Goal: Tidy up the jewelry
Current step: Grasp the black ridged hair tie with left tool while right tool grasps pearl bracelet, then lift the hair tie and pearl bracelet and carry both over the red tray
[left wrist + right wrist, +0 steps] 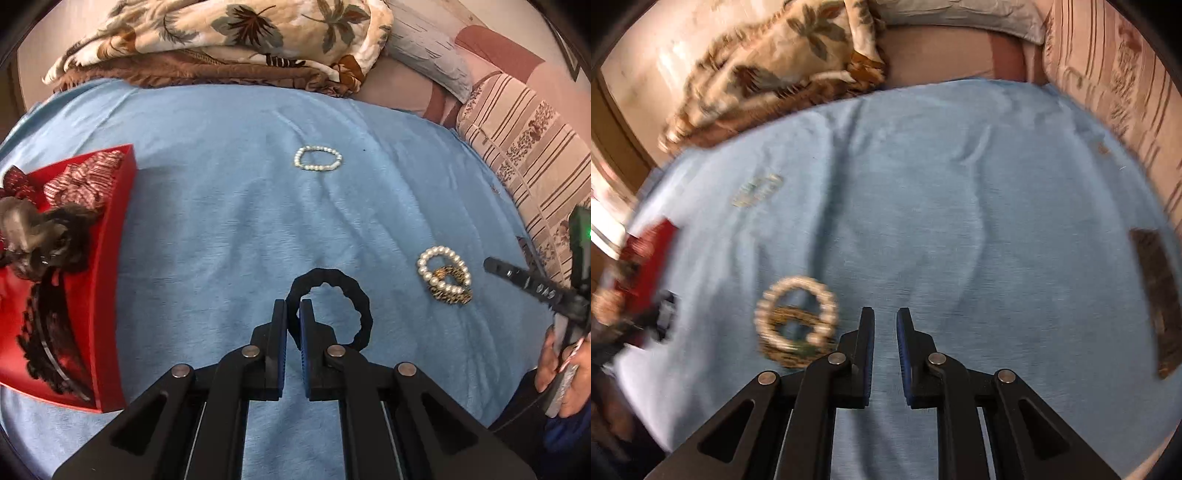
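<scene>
The left gripper (293, 308) points steeply down, its jaws pinched almost together on a black ring (354, 295) that hangs from its tips. The right gripper (885, 317) also tilts down, jaws a narrow gap apart with nothing between them. A hand (565, 369) grips the right gripper's handle at the left view's edge.
</scene>
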The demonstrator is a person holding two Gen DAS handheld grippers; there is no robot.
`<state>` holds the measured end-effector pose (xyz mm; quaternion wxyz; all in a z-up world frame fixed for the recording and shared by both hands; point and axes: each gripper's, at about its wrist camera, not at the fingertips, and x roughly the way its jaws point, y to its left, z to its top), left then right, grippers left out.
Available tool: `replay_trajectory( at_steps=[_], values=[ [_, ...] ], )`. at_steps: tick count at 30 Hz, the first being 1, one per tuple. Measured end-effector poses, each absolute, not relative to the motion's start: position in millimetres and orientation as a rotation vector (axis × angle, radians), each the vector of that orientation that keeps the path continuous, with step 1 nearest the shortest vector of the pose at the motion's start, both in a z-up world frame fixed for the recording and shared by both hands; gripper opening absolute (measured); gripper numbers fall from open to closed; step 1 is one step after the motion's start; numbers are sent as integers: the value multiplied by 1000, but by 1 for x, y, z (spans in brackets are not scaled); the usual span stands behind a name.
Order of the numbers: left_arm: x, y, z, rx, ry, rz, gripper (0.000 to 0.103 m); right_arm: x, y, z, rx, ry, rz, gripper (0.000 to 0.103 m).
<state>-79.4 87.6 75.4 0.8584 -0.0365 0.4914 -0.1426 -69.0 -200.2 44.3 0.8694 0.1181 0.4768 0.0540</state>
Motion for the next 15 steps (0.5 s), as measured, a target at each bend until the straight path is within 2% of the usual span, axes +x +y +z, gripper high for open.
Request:
replay_trajectory(
  at_steps=[1,3,4,9,10,12,13,15],
  values=[
    [-81,87,75,-56,1031,-298,6,-69,-196,45,254,986,138,22],
    [-82,85,71,-29,1036,-297,6,-63,-187,45,257,977,188,46],
    [-82,84,69,-21,1040,-294,6,-60,-182,43,249,979,193,49],
    [-77,80,54,0,1077,-284,7,-34,-162,25,162,1025,213,49],
    [-75,79,50,3,1086,-281,7,-29,-158,22,143,1030,215,48],
    [-76,77,47,8,1084,-274,7,-20,-152,13,108,1050,219,29],
    [-76,77,46,13,1077,-272,7,-20,-149,13,97,1042,216,28],
    [-77,75,45,28,1069,-266,7,-20,-141,15,58,1036,237,14]
  ],
)
